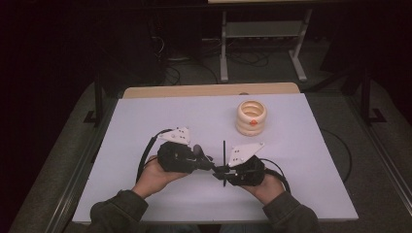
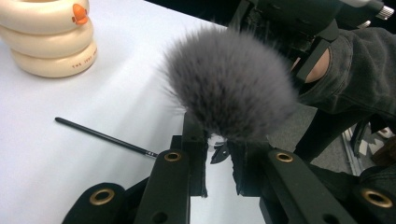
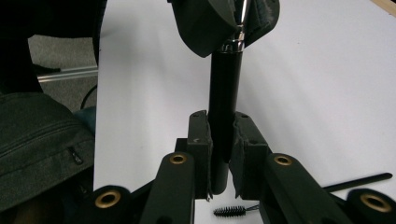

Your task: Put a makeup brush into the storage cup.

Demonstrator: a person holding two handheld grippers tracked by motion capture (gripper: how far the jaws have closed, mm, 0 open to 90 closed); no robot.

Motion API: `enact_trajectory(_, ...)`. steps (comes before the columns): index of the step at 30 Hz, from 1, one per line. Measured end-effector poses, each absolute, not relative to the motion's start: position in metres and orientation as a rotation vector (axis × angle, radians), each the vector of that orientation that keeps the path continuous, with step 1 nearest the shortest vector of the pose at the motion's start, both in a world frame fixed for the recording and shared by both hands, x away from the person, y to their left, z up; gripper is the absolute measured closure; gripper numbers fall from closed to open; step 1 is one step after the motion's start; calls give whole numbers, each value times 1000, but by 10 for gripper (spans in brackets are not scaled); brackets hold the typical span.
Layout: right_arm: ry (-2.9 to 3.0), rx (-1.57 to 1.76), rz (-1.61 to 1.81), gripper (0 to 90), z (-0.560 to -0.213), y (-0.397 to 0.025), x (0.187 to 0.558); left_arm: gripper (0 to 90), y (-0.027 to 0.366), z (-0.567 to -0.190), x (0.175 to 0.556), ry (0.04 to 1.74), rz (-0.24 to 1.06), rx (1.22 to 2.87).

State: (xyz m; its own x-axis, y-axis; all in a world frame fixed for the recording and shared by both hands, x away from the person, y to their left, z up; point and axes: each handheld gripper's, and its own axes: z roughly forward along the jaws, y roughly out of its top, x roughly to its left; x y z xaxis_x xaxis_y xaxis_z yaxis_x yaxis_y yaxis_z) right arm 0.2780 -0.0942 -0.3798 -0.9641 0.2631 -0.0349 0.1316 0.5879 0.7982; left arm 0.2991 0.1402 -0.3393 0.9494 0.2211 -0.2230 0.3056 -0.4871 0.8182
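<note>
Small print on the lowest cream ring (image 2: 53, 65) starts "THE", the rest unreadable

A fluffy grey makeup brush head (image 2: 231, 86) fills the centre, rising between the left gripper (image 2: 219, 158) and its two black jaws, which close in around the base of the bristles. On the white table (image 2: 70, 154) lies a thin black wand (image 2: 105, 136) — near the jaws. Top left stands a stack of cream rings (image 2: 49, 37) with an orange mark; the other gloved hand (image 2: 355, 70) sits at right.

place: lab | evidence: white table (image 1: 145, 126), cables on grey carpet floor (image 1: 252, 60) (dark surroundings), metal frame legs (image 1: 224, 48)
</note>
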Motion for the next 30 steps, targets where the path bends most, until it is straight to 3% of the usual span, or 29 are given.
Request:
enact_trajectory(5, 2625, 472, 1484, 790, -384, -97, 276, 687, 139, -340, 298, 384, -92, 2093)
enact_trajectory(30, 2601, 506, 1573, 789, -387, -97, 278, 751, 141, -336, 299, 402, -67, 2035)
